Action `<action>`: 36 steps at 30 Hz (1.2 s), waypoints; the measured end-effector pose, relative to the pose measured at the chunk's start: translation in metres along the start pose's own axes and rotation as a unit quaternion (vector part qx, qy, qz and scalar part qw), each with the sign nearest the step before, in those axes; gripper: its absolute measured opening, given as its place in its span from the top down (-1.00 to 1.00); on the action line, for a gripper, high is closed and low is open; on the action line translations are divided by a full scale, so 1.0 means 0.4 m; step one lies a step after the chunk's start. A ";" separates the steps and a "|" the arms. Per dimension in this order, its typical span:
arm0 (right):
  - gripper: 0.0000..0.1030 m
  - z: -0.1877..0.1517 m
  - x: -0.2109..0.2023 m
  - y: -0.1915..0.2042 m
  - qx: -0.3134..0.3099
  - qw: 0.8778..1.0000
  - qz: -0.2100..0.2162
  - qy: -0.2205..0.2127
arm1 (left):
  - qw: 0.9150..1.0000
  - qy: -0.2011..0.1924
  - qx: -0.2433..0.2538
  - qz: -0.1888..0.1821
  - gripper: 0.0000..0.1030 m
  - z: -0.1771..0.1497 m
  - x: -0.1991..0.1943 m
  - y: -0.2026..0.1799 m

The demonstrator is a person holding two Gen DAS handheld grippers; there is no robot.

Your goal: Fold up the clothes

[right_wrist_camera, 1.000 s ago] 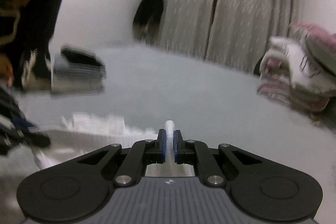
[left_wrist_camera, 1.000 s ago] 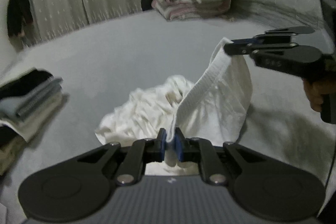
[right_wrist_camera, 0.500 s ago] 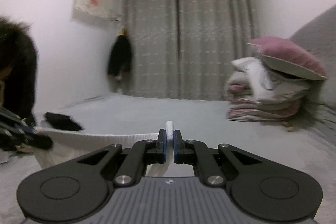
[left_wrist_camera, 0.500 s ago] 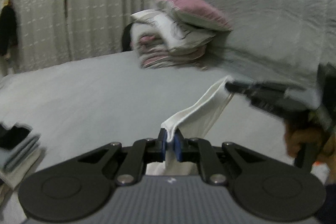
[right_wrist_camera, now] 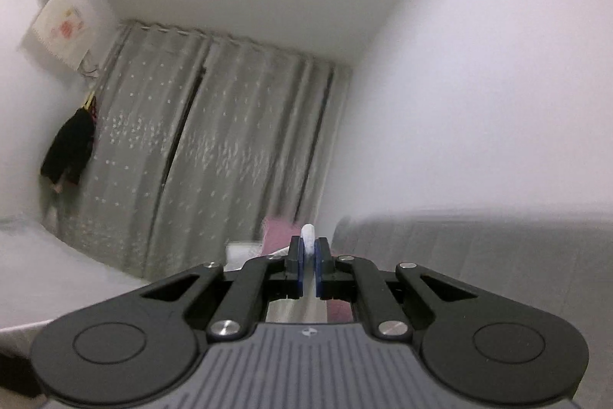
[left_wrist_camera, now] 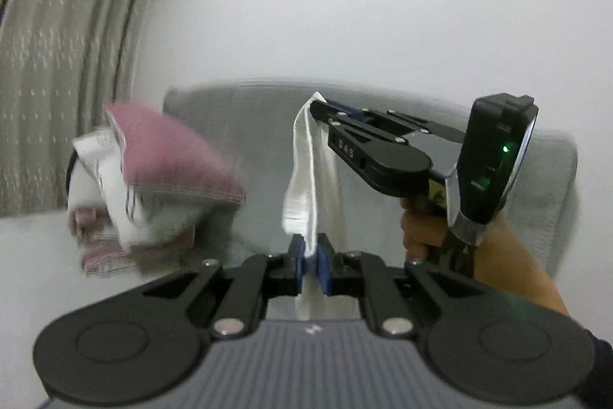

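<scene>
Both sets of jaws are pressed together on one white garment (left_wrist_camera: 306, 179): the left gripper (left_wrist_camera: 309, 265) pinches a ribbed edge of the cloth between its blue pads, and the right gripper (left_wrist_camera: 318, 104), seen from the left wrist camera, clamps another part of the same edge higher up. The band of white fabric runs in the air between the two tools, with looser cloth hanging behind it. A bare hand (left_wrist_camera: 423, 236) grips the handle of the right gripper, whose body shows a small green light. From the right wrist camera, the right gripper (right_wrist_camera: 308, 261) shows a rounded fold of white fabric (right_wrist_camera: 307, 236) poking up between its pads. Behind stand a grey headboard (left_wrist_camera: 245, 125), a pink pillow (left_wrist_camera: 168, 156) atop stacked bedding, and grey curtains (right_wrist_camera: 214, 156) beside a dark hanging garment (right_wrist_camera: 71, 150).
</scene>
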State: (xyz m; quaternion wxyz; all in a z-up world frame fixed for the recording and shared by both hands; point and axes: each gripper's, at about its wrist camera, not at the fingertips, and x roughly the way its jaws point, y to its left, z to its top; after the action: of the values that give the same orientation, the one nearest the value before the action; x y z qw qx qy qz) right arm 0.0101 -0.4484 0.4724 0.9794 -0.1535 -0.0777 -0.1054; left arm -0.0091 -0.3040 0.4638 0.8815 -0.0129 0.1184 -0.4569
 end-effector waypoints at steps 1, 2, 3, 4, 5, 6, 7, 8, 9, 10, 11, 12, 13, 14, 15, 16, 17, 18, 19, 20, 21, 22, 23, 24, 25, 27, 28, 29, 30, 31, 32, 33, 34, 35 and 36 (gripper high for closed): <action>0.89 0.043 0.009 0.014 -0.013 1.000 0.005 -0.011 | 1.000 -0.010 -0.004 0.014 0.84 0.008 -0.017 0.018; 0.89 0.078 0.018 0.032 -0.025 0.999 0.010 -0.021 | 0.999 -0.019 -0.008 0.030 0.84 0.011 -0.033 0.039; 0.89 0.098 0.025 0.064 -0.034 0.999 0.020 -0.030 | 0.999 -0.024 -0.013 0.046 0.84 0.003 -0.051 0.067; 0.89 0.109 0.030 0.103 -0.038 0.998 0.034 -0.037 | 0.998 -0.026 -0.021 0.062 0.84 -0.013 -0.072 0.104; 0.89 0.109 0.038 0.144 -0.039 0.997 0.051 -0.040 | 0.996 -0.025 -0.033 0.078 0.84 -0.036 -0.097 0.148; 0.89 0.100 0.046 0.196 -0.040 0.996 0.071 -0.040 | 0.994 -0.022 -0.049 0.092 0.84 -0.064 -0.124 0.195; 0.89 0.081 0.056 0.256 -0.043 0.994 0.091 -0.037 | 0.992 -0.018 -0.070 0.103 0.84 -0.099 -0.158 0.245; 0.89 0.057 0.068 0.321 -0.049 0.992 0.113 -0.033 | 0.989 -0.014 -0.094 0.113 0.84 -0.142 -0.197 0.296; 0.89 0.027 0.080 0.396 -0.054 0.989 0.138 -0.025 | 0.985 -0.011 -0.121 0.124 0.84 -0.190 -0.238 0.346; 0.89 -0.014 0.092 0.486 -0.060 0.984 0.170 -0.010 | 0.980 -0.006 -0.146 0.138 0.84 -0.247 -0.278 0.389; 0.89 -0.054 0.104 0.575 -0.066 0.977 0.201 0.005 | 0.973 0.000 -0.169 0.157 0.84 -0.313 -0.317 0.425; 0.89 -0.095 0.116 0.665 -0.071 0.970 0.232 0.019 | 0.966 0.007 -0.191 0.175 0.84 -0.378 -0.356 0.461; 0.89 -0.136 0.128 0.755 -0.077 0.961 0.263 0.034 | 0.958 0.016 -0.212 0.194 0.84 -0.449 -0.392 0.494; 0.89 -0.184 0.132 0.847 -0.082 0.951 0.294 0.052 | 0.949 0.030 -0.232 0.213 0.84 -0.525 -0.424 0.523; 0.89 -0.245 0.124 0.945 -0.086 0.938 0.328 0.076 | 0.938 0.045 -0.253 0.233 0.84 -0.604 -0.455 0.552; 0.89 -0.310 0.110 1.041 -0.092 0.925 0.355 0.102 | 0.926 0.065 -0.276 0.250 0.84 -0.680 -0.481 0.586; 0.89 -0.379 0.088 1.136 -0.103 0.912 0.373 0.134 | 0.913 0.088 -0.298 0.265 0.84 -0.749 -0.505 0.622; 0.89 -0.449 0.067 1.231 -0.113 0.899 0.389 0.166 | 0.898 0.111 -0.322 0.279 0.84 -0.818 -0.526 0.659; 0.89 -0.518 0.045 1.325 -0.124 0.884 0.405 0.198 | 0.884 0.133 -0.342 0.290 0.84 -0.876 -0.542 0.696; 0.88 -0.575 0.020 1.398 -0.133 0.872 0.415 0.221 | 0.872 0.149 -0.355 0.302 0.83 -0.921 -0.556 0.727; 0.88 -0.611 -0.010 1.436 -0.141 0.867 0.417 0.231 | 0.860 0.166 -0.363 0.319 0.78 -0.961 -0.567 0.753; 0.83 -0.647 -0.040 1.474 -0.149 0.862 0.419 0.242 | 0.849 0.177 -0.366 0.338 0.75 -0.991 -0.580 0.775; 0.78 -0.683 -0.070 1.512 -0.157 0.857 0.421 0.252 | 0.843 0.179 -0.362 0.355 0.72 -1.000 -0.594 0.784; 0.62 -0.703 -0.091 1.530 -0.157 0.854 0.422 0.259 | 0.841 0.179 -0.355 0.367 0.52 -0.998 -0.609 0.786; 0.48 -0.698 -0.094 1.515 -0.142 0.856 0.421 0.264 | 0.841 0.175 -0.350 0.375 0.25 -0.995 -0.617 0.787; 0.40 -0.690 -0.101 1.476 -0.113 0.859 0.419 0.273 | 0.845 0.169 -0.342 0.374 0.12 -0.989 -0.608 0.790; 0.36 -0.688 -0.105 1.441 -0.101 0.860 0.416 0.277 | 0.849 0.170 -0.337 0.370 0.12 -0.984 -0.601 0.778; 0.35 -0.680 -0.111 1.413 -0.092 0.863 0.411 0.279 | 0.854 0.170 -0.331 0.364 0.12 -0.977 -0.615 0.748; 0.30 -0.671 -0.115 1.374 -0.081 0.866 0.404 0.282 | 0.858 0.171 -0.326 0.358 0.12 -0.973 -0.617 0.734; 0.21 -0.657 -0.116 1.320 -0.067 0.871 0.394 0.285 | 0.860 0.172 -0.324 0.354 0.12 -0.970 -0.607 0.734; 0.17 -0.644 -0.117 1.265 -0.053 0.876 0.384 0.288 | 0.862 0.172 -0.324 0.350 0.10 -0.967 -0.603 0.731; 0.09 -0.636 -0.118 1.208 -0.035 0.880 0.371 0.296 | 0.863 0.172 -0.325 0.347 0.08 -0.964 -0.600 0.732; 0.05 -0.637 -0.119 1.146 -0.013 0.883 0.353 0.309 | 0.863 0.171 -0.329 0.344 0.07 -0.960 -0.593 0.739; 0.00 -0.641 -0.119 1.086 0.009 0.884 0.335 0.325 | 0.862 0.172 -0.334 0.341 0.07 -0.956 -0.577 0.750; -0.04 -0.653 -0.118 1.033 0.028 0.883 0.318 0.344 | 0.861 0.173 -0.340 0.337 0.06 -0.953 -0.559 0.765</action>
State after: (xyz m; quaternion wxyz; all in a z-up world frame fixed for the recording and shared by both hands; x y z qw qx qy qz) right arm 0.0911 -0.1380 0.1006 0.9293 -0.0964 0.3144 0.1682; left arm 0.0284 0.0876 0.0973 0.8880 -0.1921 0.4138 -0.0577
